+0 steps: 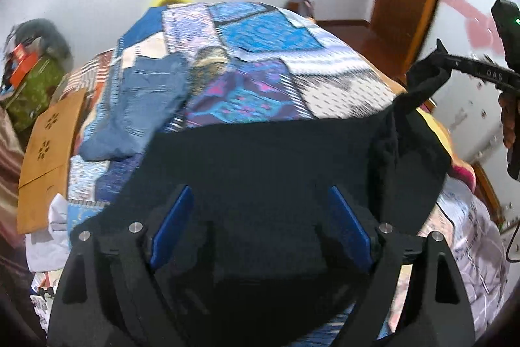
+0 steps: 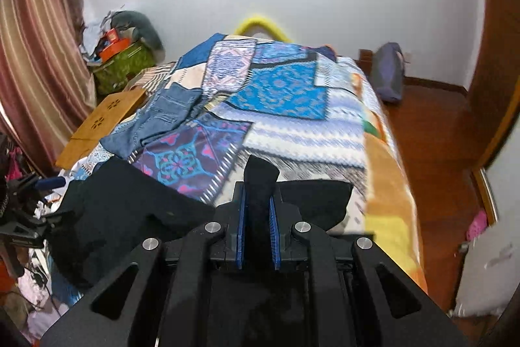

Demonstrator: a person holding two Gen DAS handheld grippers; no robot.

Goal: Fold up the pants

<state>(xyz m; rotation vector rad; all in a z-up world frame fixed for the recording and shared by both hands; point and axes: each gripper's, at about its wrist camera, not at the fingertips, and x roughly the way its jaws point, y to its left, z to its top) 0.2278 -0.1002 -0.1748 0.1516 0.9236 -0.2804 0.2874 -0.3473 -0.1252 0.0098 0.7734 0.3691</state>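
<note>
Pinching a bunched fold of the black pants (image 2: 260, 184), our right gripper (image 2: 257, 217) has its ribbed blue pads (image 2: 240, 226) pressed together on soft, matte fabric at the lower centre of the right wrist view. A dark tongue of cloth pokes up past the fingertips, and the rest slumps in loose folds toward the lower left. From the left wrist view, the pants (image 1: 260, 158) spread as a broad dark sheet across the lower half of the frame, rising to a peak at the right edge where the right gripper (image 1: 445, 60) clamps a corner. Our left gripper (image 1: 260, 223) is spread wide, its flat blue pads (image 1: 170, 226) standing apart over the cloth. Beneath lies a patchwork quilt (image 2: 286, 93) of woven-looking blue and purple panels. Folded denim jeans (image 2: 162, 116) sit at the quilt's left side.
</note>
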